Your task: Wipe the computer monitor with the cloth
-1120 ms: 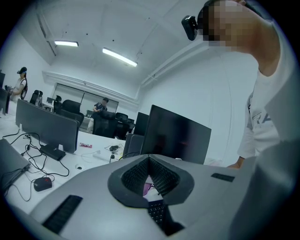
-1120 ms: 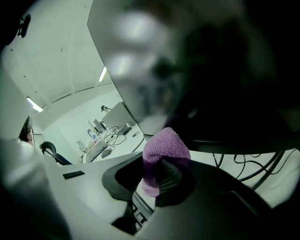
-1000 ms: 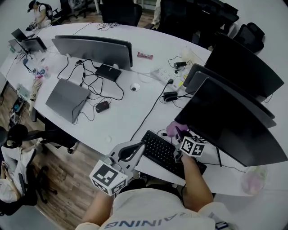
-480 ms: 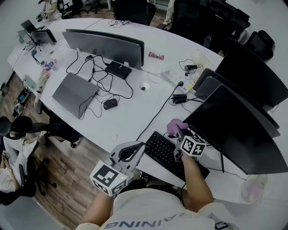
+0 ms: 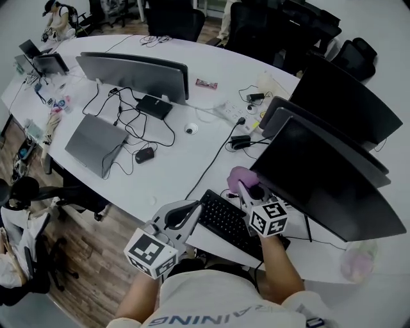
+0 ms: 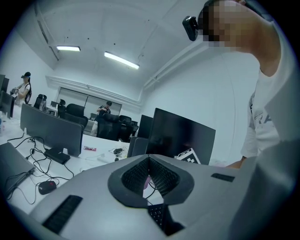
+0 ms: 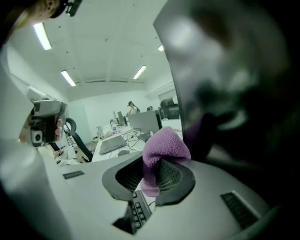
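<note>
My right gripper [image 5: 245, 187] is shut on a purple cloth [image 5: 240, 177], held over the black keyboard [image 5: 225, 219] just left of the dark monitor's [image 5: 327, 182] lower left corner. In the right gripper view the cloth [image 7: 164, 146] bulges out from between the jaws, and the blurred black monitor screen [image 7: 234, 79] fills the right side close by. My left gripper [image 5: 189, 212] hangs shut and empty near the desk's front edge, left of the keyboard. In the left gripper view its jaws [image 6: 148, 160] meet at the tips with nothing held, pointing toward the monitor [image 6: 180, 138].
More monitors [image 5: 131, 70] stand on the white desk [image 5: 166, 173], with a closed laptop [image 5: 95, 142], a mouse [image 5: 145, 154], cables and a power strip [image 5: 229, 113]. A second dark monitor [image 5: 346, 96] stands behind the first. Office chairs and a seated person [image 5: 57, 18] are beyond the desk.
My right gripper has lifted the cloth slightly up and left, away from the monitor's corner. The left gripper has barely moved. The head view has swung a little.
</note>
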{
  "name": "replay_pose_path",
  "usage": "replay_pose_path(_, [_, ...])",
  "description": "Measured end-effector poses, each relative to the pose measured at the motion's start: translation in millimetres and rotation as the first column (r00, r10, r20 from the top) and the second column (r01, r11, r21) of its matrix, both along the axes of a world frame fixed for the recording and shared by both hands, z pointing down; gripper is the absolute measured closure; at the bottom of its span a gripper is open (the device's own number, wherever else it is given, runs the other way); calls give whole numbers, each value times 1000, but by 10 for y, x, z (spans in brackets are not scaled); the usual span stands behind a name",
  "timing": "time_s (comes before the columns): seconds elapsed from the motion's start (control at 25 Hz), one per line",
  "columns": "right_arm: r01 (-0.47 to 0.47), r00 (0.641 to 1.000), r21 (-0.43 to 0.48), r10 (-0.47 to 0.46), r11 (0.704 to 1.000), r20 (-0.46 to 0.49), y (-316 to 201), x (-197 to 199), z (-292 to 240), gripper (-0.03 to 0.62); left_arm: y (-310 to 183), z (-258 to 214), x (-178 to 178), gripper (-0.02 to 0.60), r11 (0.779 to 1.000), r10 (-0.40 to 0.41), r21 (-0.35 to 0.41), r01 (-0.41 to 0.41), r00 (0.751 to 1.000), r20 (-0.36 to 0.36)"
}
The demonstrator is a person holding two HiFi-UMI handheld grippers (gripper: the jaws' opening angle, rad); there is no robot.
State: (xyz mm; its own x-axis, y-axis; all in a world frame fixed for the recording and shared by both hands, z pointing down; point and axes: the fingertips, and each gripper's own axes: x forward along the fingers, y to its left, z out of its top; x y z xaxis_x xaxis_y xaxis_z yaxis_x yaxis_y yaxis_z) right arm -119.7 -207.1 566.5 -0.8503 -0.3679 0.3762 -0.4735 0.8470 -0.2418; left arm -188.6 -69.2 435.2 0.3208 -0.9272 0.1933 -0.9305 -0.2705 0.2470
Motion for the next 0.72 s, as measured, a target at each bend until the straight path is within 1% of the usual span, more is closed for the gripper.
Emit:
replay_pose_path(0.08, [20, 1000, 61, -21, 998, 21, 67, 86, -286, 539, -60, -62, 82, 575, 1000, 19, 17, -19, 1000, 7])
replay_pose_path(0.16, [42, 999, 138, -46, 989, 21, 135, 190, -560, 539, -120, -138, 171, 574, 999, 34, 35, -34, 999, 12])
replay_pose_path(0.28, [88, 996, 277, -83, 957, -32, 264, 360, -907, 539, -207, -287, 320, 574, 996, 53, 70, -54, 998, 16])
replay_pose_path(0.36, [109, 994, 339, -99, 934, -46, 353, 486, -1111, 539, -265, -397, 434, 575, 993, 69, 96, -71, 997, 27])
replay_pose_path(0.52, [109, 994, 411, -106, 905, -30, 476, 768, -1451, 539, -357, -588, 664, 574, 986, 96, 136, -101, 994, 43])
replay_pose_path(0.72, [60, 997, 466, -75, 883, 15, 561, 1172, -1808, 539, -464, -755, 965, 575, 974, 136, 177, -144, 989, 55])
